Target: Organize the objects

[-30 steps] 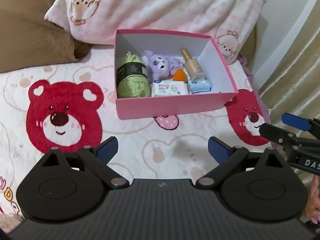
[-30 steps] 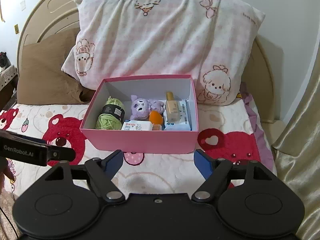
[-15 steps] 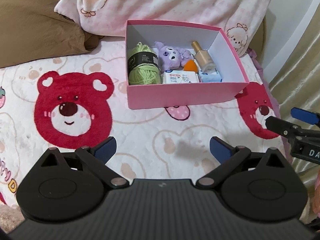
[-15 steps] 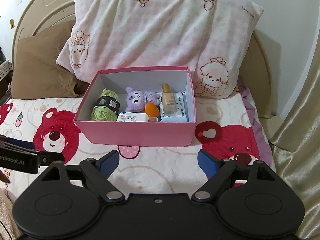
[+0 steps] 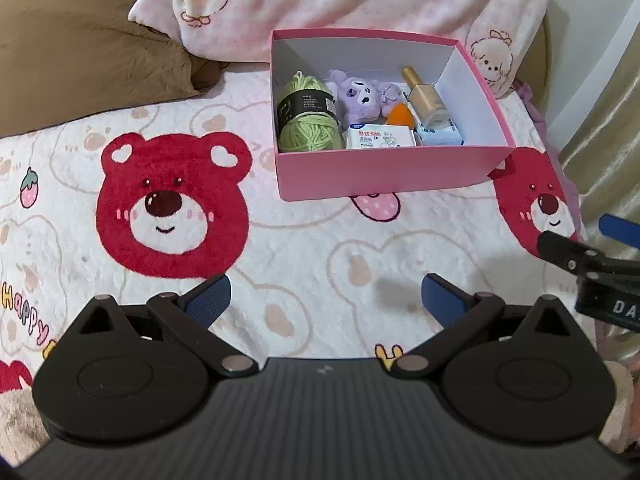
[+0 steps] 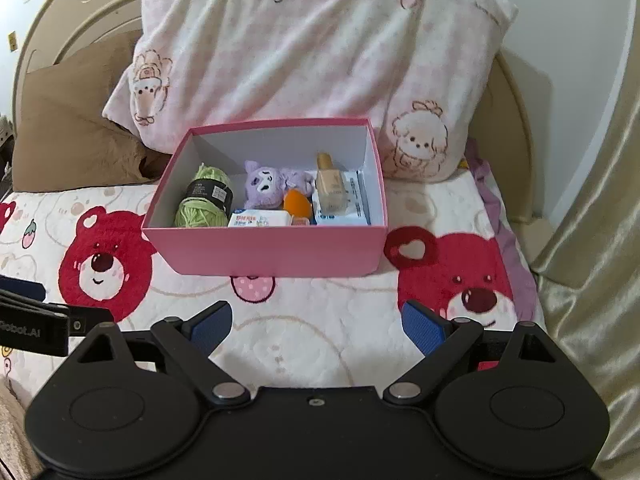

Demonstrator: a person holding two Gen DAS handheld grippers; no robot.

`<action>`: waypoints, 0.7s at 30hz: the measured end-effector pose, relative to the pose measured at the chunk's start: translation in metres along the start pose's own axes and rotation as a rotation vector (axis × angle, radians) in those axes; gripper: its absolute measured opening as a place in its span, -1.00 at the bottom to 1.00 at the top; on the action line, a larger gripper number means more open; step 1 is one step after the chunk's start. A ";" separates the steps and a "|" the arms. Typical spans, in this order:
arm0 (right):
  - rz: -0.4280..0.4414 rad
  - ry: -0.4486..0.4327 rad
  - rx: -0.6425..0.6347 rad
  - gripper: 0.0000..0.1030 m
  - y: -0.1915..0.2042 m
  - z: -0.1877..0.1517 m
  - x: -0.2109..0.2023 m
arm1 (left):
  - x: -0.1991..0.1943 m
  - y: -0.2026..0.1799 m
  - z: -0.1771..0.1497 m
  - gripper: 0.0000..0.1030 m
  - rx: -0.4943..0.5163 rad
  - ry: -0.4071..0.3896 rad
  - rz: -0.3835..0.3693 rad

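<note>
While both hand-held grippers, left [image 5: 326, 296] and right [image 6: 316, 322], gape empty, right jaws just widened, box [image 6: 276, 250] sits on bed [image 5: 320, 248]: light stiff card, probably; grip side walls.

The blanket [image 5: 320, 240] reads "Happy" (coloured letters); the left gripper [image 6: 36, 330] shows "obot.AI".

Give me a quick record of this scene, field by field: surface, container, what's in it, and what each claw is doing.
surface: bear-print blanket
container: pink box, open, no lid in view
contents: green yarn, purple plush, orange sponge, foundation bottle, white packet, blue-white packet
left claw: open, empty, short of the box
right claw: jaws just opened wider, empty
behind: pink pillow, brown pillow
</note>
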State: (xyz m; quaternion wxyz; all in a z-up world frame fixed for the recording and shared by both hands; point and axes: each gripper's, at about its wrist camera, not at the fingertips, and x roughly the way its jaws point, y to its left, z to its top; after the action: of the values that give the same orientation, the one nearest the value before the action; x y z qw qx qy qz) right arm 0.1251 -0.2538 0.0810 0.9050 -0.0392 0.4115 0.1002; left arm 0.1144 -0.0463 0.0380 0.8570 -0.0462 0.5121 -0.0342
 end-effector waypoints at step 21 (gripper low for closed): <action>-0.010 0.048 0.038 0.83 0.004 -0.011 0.003 | -0.005 -0.001 -0.009 1.00 0.024 -0.001 0.021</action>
State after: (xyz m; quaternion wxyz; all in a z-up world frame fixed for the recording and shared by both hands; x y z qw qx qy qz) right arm 0.1178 -0.2514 0.0717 0.8961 -0.0265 0.4345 0.0869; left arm 0.1043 -0.0470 0.0386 0.8580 -0.0307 0.5118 -0.0314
